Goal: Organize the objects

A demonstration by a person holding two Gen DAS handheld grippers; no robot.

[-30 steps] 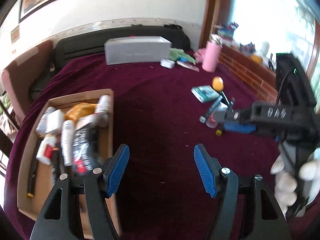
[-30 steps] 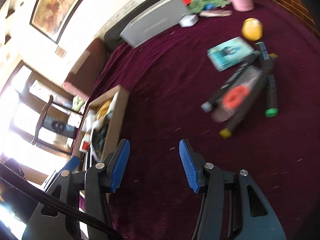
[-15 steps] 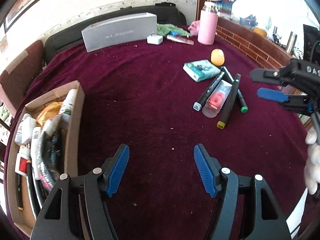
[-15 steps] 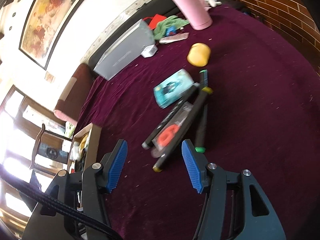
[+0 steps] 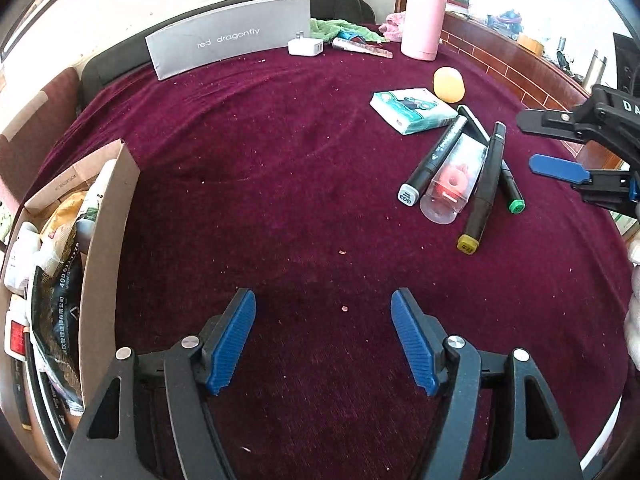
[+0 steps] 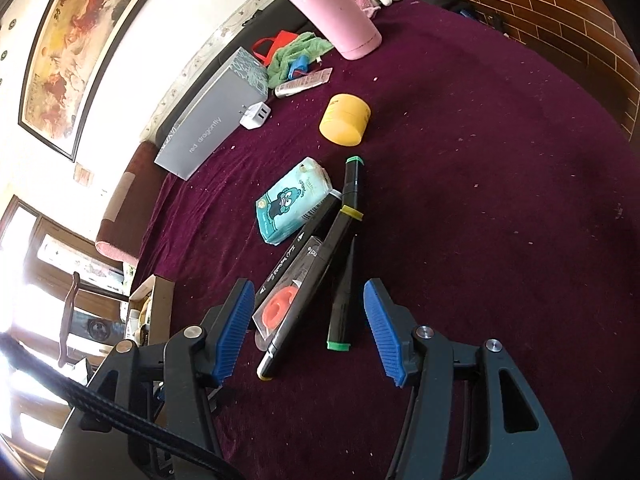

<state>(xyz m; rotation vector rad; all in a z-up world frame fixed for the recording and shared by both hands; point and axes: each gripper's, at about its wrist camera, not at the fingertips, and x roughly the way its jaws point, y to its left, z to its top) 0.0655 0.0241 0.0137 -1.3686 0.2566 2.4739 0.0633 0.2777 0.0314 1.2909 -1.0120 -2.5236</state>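
Observation:
Three black markers [image 5: 484, 184], a clear case holding a red ring [image 5: 452, 180], a teal tissue pack [image 5: 412, 110] and a yellow jar [image 5: 448, 84] lie together on the maroon cloth at the right. My right gripper [image 6: 308, 292] hovers open just above that pile. The near ends of the yellow-capped marker [image 6: 316, 276], the green-capped marker [image 6: 344, 280] and the clear case [image 6: 280, 304] show between its pads, untouched. My left gripper [image 5: 323, 300] hangs over bare cloth, its jaws opening with nothing between them. An open cardboard box [image 5: 104, 240] full of several packets stands at the left.
Along the far edge stand a grey "red dragonfly" box [image 5: 228, 44], a white charger [image 5: 306, 46], a green cloth [image 5: 340, 28] and a pink bottle [image 5: 423, 20]. A brick ledge [image 5: 500, 60] borders the right side. The right gripper [image 5: 536, 144] reaches in from the right edge.
The right gripper has travelled over to the marker pile, which now sits between its fingers. The left gripper has sunk and shifted away from the cardboard box toward the middle.

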